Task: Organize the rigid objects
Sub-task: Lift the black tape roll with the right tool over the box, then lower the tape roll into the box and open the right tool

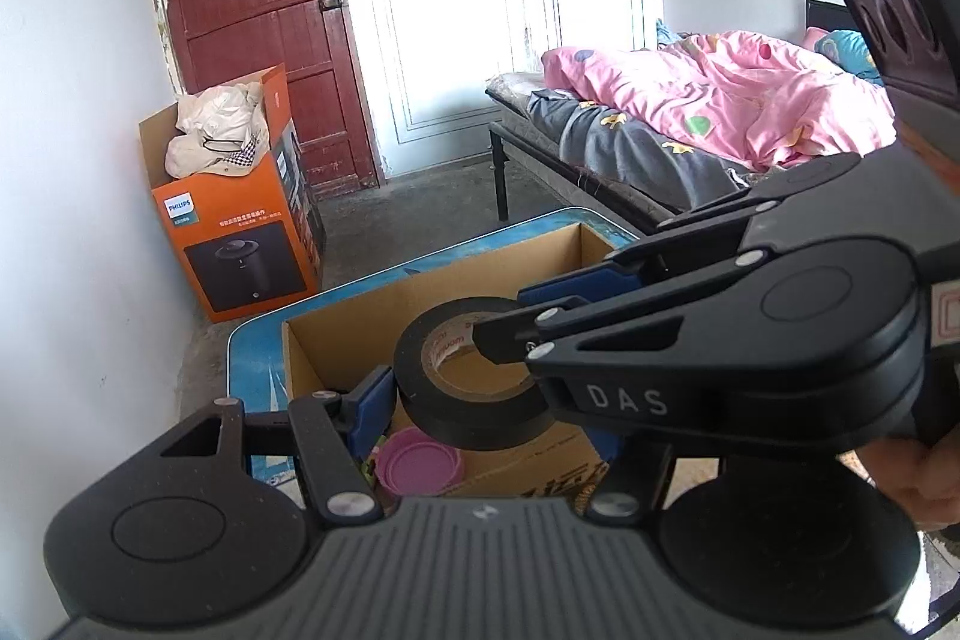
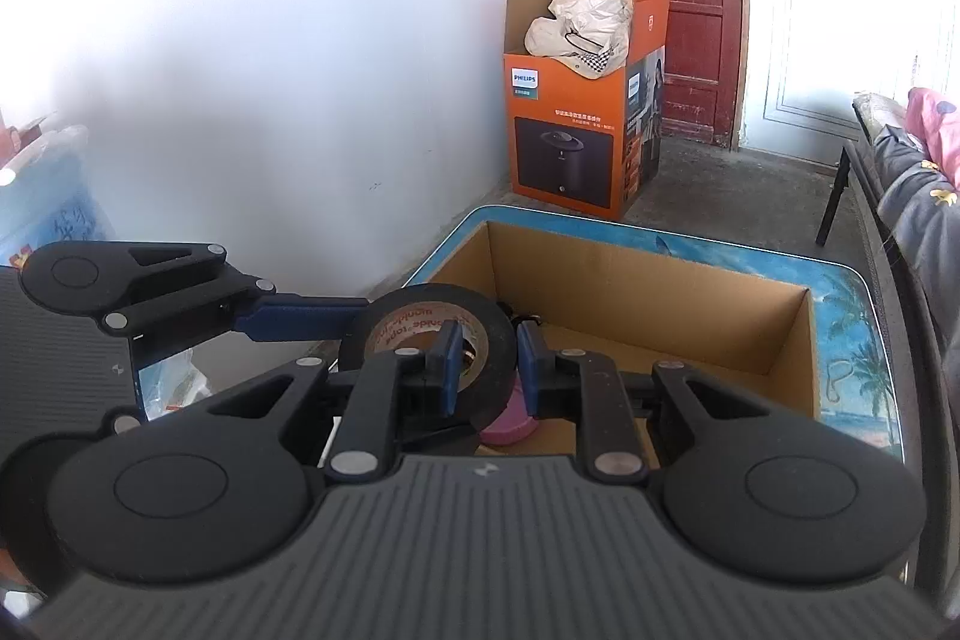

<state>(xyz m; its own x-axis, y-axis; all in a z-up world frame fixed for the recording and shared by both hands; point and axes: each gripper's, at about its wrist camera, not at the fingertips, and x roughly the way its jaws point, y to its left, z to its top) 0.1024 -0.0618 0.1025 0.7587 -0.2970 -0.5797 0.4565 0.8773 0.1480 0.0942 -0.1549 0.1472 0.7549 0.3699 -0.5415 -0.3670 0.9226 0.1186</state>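
A black tape roll with a brown core hangs above an open cardboard box. My right gripper is shut on the roll's wall, one blue pad inside the core and one outside. My left gripper spans the roll's outer width. Its left finger presses the roll's side, while the right gripper hides its other finger. A pink round lid lies in the box below the roll.
The box stands on a blue patterned table. An orange Philips carton stuffed with bags stands on the floor by a red door. A bed with a pink quilt lies to the right.
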